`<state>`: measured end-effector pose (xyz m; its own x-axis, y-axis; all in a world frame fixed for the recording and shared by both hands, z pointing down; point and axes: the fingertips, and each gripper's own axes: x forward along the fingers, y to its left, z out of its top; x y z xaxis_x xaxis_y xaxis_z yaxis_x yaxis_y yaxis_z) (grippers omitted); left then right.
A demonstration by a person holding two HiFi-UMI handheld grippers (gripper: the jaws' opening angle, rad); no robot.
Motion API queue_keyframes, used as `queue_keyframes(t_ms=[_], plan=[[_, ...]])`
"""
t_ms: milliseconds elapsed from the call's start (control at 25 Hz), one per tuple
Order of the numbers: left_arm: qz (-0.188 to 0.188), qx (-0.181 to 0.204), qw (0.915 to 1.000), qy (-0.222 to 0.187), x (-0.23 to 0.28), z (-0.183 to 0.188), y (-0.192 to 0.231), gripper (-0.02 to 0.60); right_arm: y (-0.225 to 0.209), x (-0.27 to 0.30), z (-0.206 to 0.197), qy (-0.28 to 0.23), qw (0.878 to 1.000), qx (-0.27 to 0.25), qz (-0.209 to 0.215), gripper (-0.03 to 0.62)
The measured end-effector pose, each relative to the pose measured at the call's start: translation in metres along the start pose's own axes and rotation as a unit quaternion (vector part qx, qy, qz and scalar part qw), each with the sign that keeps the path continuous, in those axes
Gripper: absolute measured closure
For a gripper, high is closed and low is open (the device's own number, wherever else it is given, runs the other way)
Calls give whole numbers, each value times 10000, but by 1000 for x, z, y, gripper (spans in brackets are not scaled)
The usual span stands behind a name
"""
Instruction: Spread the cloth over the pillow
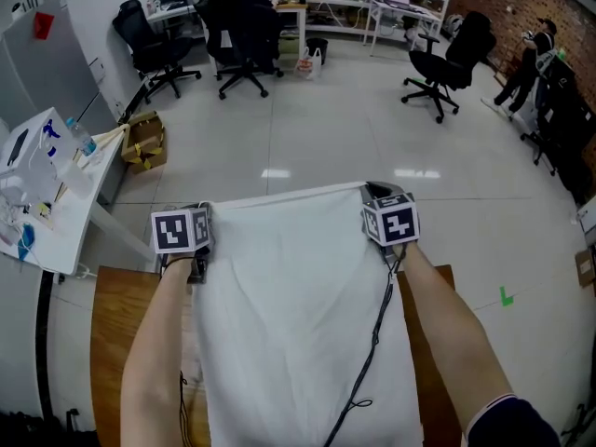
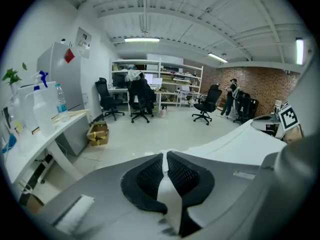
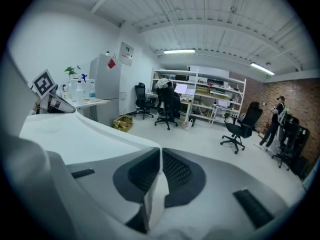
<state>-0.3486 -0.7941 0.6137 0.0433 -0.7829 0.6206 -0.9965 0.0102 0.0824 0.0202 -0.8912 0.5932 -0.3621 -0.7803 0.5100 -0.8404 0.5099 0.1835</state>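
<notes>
A white cloth (image 1: 298,315) hangs stretched between my two grippers above a wooden table (image 1: 116,333), its far edge held level. My left gripper (image 1: 200,214) is shut on the cloth's far left corner; in the left gripper view a strip of cloth (image 2: 165,196) runs between the black pads (image 2: 187,176). My right gripper (image 1: 372,194) is shut on the far right corner, and the cloth (image 3: 155,199) is pinched between its pads (image 3: 175,169). The pillow is hidden under the cloth.
A white desk (image 1: 47,203) with bottles stands at the left, with a cardboard box (image 1: 142,140) on the floor beside it. Black office chairs (image 1: 445,63) and shelving stand far back. A person (image 1: 529,61) is at the far right. Open tiled floor (image 1: 317,128) lies ahead.
</notes>
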Motion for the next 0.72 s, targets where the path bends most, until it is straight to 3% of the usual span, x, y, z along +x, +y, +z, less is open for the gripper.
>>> queue_keyframes(t_ms=[160,320,440,600,720], plan=[[-150,-236,9994,180,3,-10,3,498,-4,0,-15,192,9998,62,-29,565],[139,23,9998,158,-4,-7,10,430,-8,1,-25,347,9994,54,-67,551],[107,104,9997,217,-8,-10,11,428,-12,3,-37,479,9986,199,-67,481],[-213,104,9990,386,-15,-17,8,407,-22,-4,-45,566,9976,323,-245,470],[50,-63,9998,178,-30,-8,22,410,-32,-10,-44,566,9963,463,-451,472]])
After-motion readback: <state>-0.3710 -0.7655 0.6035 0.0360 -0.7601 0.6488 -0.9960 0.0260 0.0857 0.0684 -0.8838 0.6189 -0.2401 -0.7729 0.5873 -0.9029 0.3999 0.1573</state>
